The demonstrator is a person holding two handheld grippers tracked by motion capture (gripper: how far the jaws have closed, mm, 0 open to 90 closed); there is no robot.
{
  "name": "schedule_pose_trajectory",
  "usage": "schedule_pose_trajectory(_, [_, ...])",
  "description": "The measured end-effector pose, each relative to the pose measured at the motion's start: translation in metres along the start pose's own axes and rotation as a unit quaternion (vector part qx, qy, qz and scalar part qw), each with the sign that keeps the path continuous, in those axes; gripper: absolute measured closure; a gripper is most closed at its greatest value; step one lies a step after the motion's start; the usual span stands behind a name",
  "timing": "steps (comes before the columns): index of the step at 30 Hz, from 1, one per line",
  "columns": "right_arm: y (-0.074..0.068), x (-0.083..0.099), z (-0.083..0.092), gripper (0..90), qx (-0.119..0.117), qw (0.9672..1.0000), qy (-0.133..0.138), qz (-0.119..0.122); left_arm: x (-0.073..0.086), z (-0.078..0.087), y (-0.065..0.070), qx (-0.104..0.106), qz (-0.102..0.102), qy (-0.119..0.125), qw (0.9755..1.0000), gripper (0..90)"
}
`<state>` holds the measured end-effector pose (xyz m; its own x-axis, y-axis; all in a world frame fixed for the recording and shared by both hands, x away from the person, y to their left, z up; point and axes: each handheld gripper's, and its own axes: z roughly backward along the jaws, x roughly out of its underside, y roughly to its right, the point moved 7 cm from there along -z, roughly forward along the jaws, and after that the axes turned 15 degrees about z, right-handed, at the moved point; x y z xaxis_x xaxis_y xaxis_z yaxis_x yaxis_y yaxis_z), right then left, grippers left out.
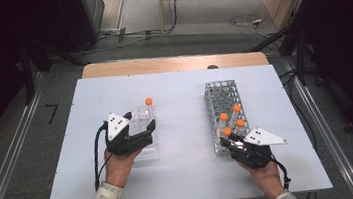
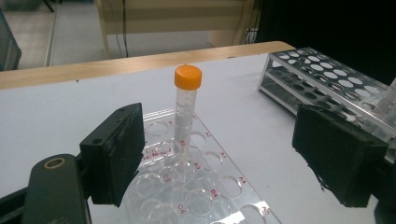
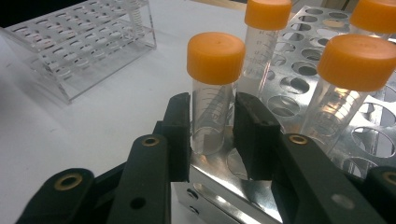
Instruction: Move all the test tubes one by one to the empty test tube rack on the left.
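A metal tube rack (image 1: 222, 97) stands right of centre on the white table with several orange-capped tubes at its near end. My right gripper (image 1: 229, 139) is at the rack's near corner, and its pads (image 3: 180, 135) press both sides of the nearest tube (image 3: 215, 88), which stands upright in its hole. My left gripper (image 1: 140, 119) hovers open over a clear plastic rack (image 1: 150, 153). One orange-capped tube (image 2: 187, 102) stands upright in that rack (image 2: 201, 186), beyond the wide-apart jaws and apart from both pads (image 2: 119, 149).
Three more capped tubes (image 3: 350, 79) stand in the metal rack (image 3: 289, 84) just behind and right of the gripped one. The table's wooden far edge (image 1: 175, 63) lies beyond both racks. Cables run across the floor behind.
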<state>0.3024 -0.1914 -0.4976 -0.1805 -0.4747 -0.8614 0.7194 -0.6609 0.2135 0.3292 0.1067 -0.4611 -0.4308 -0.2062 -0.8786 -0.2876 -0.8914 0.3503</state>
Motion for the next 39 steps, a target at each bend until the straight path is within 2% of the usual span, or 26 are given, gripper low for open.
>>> schedule_pose_trajectory(9, [-0.001,0.000,0.000,70.1,-0.003,1.0000,0.001,0.002,0.000,0.000,0.001,0.002,-0.002,0.000,1.0000,16.9])
schedule_pose_trajectory(17, [0.000,-0.002,0.001,70.7,-0.003,1.0000,0.003,0.002,0.001,-0.001,0.002,0.002,-0.004,-0.002,1.0000,16.4])
schedule_pose_trajectory(21, [0.001,-0.008,0.004,70.9,-0.003,0.9999,0.013,0.000,0.001,-0.001,0.002,0.003,-0.005,-0.003,1.0000,16.4])
schedule_pose_trajectory(30, [0.003,-0.018,0.011,71.0,0.001,0.9998,0.018,-0.003,0.000,-0.001,0.002,0.003,-0.005,-0.003,1.0000,16.5])
schedule_pose_trajectory(39, [0.004,-0.031,0.020,71.0,0.008,0.9995,0.029,0.002,0.001,-0.001,0.002,0.003,-0.006,-0.004,1.0000,16.5])
